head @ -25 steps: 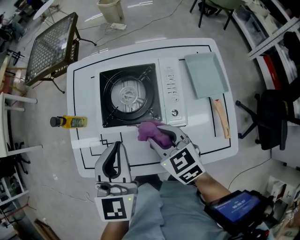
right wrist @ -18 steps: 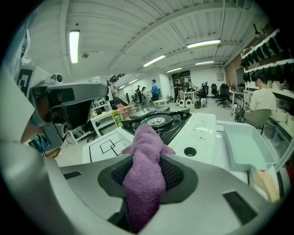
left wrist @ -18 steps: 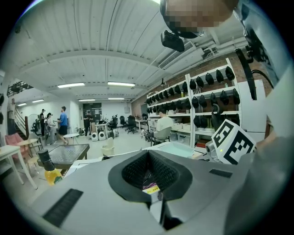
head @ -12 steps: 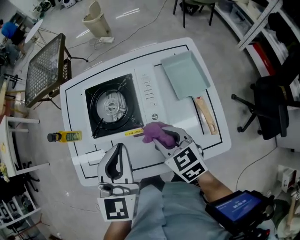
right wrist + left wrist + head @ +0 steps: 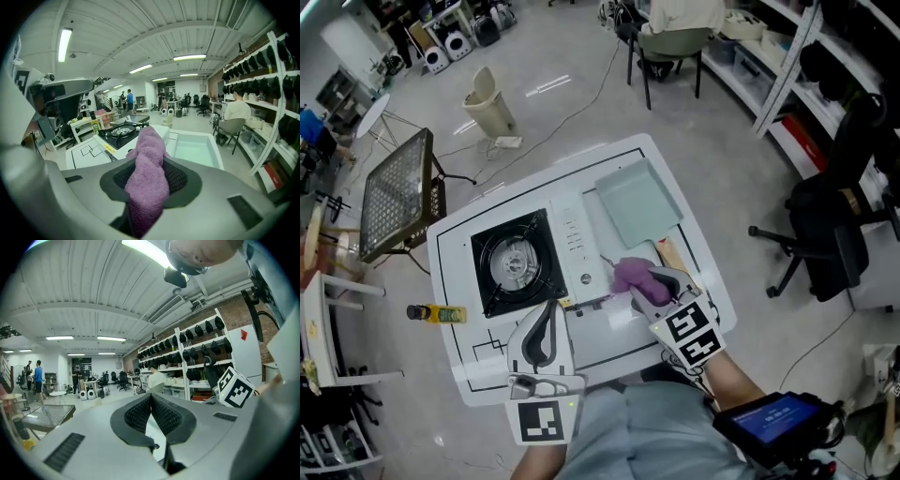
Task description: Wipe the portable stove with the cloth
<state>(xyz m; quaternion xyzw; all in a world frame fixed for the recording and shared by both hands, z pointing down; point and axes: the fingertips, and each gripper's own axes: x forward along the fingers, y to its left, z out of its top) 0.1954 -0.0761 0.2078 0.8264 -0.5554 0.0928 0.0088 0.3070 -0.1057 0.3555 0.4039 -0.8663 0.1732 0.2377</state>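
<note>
The white table (image 5: 602, 334) carries the portable stove (image 5: 517, 262), with a pale green square pan (image 5: 637, 201) just to the stove's right. The right gripper (image 5: 645, 284) reaches in past the stove's near right corner, tilted downward. Its jaws are clamped on the bunched purple cloth (image 5: 626, 273), just right of that corner. The left gripper (image 5: 546, 309) is held nearly level in front of the stove, jaws pressed together and empty. A small yellow bottle (image 5: 437, 313) lies to the stove's left.
</note>
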